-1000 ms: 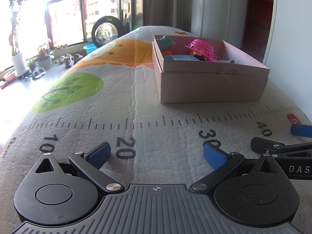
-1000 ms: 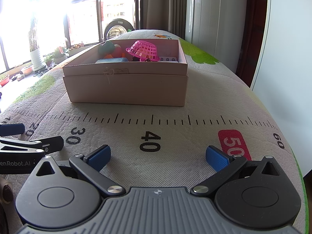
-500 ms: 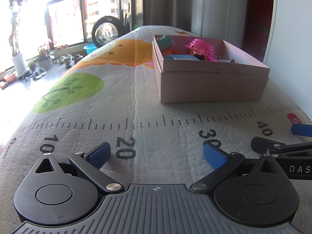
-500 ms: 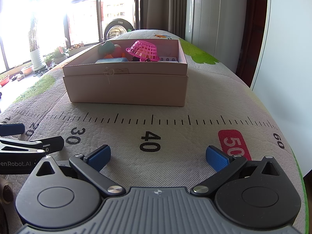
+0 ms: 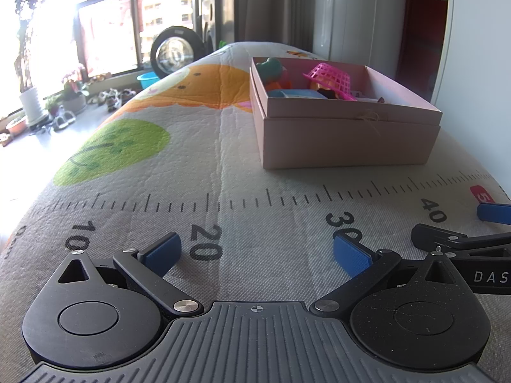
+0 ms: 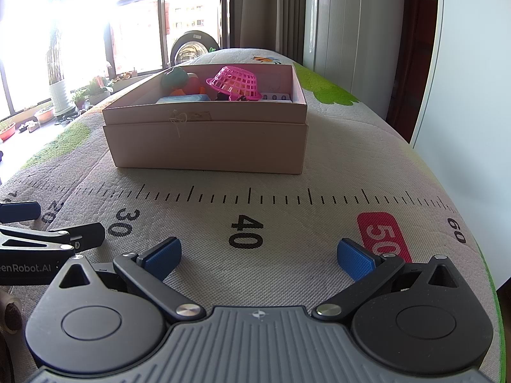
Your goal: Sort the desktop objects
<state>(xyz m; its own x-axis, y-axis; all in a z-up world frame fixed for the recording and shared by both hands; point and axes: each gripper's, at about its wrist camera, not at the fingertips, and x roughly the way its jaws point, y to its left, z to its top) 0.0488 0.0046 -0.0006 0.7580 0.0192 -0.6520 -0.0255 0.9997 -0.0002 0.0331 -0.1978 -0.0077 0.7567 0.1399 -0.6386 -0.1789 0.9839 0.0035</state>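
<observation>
Left gripper [image 5: 257, 253]: released; blue pads spread wide, nothing between them; it rests low over the mat near the printed 20 and 30.
Right gripper [image 6: 259, 255]: released; blue pads spread wide and empty, low over the mat on either side of the printed 40.
Gripper spacing: side by side; the right gripper's finger shows at the right edge of the left wrist view, the left gripper's finger at the left edge of the right wrist view.
Pink box [image 6: 207, 142]: open cardboard box standing on the mat beyond the ruler line, well ahead of both grippers.
Box contents: pink plastic basket [image 6: 234, 83] tipped on its side near the middle; green toy [image 6: 174, 76] at the far left corner with an orange piece beside it; light blue flat item [image 6: 183, 98] against the near wall; blister pack [image 6: 276, 96] at the right, partly hidden.
Mat [image 6: 335, 172]: quilted play mat with a printed ruler scale, red 50 marker, green and orange shapes.
Background: bright window, potted plants, washing machine door, curtains.
</observation>
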